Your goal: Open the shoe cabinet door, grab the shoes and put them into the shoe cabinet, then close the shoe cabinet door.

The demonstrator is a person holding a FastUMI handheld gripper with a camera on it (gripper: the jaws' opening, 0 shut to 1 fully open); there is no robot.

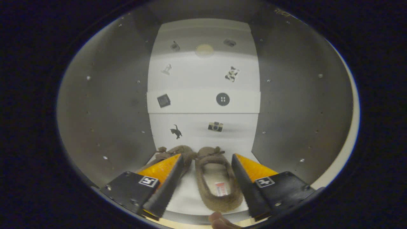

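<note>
Tongs [206,168] spread wide, gripping nothing; shoes [213,178] sit between them on shoe cabinet [203,133] floor, seemingly just released.

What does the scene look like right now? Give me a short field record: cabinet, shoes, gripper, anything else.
cabinet: shoe cabinet open, gripper looking straight inside
shelf: white shelf across the back, above the shoes
shoes: two brown shoes side by side on the cabinet floor, toes toward the back wall
gripper: gripper open, fingers spread; right shoe between them, left shoe partly behind the left finger
contact: neither finger pressing on a shoe
other: fingertip at the near edge
</note>
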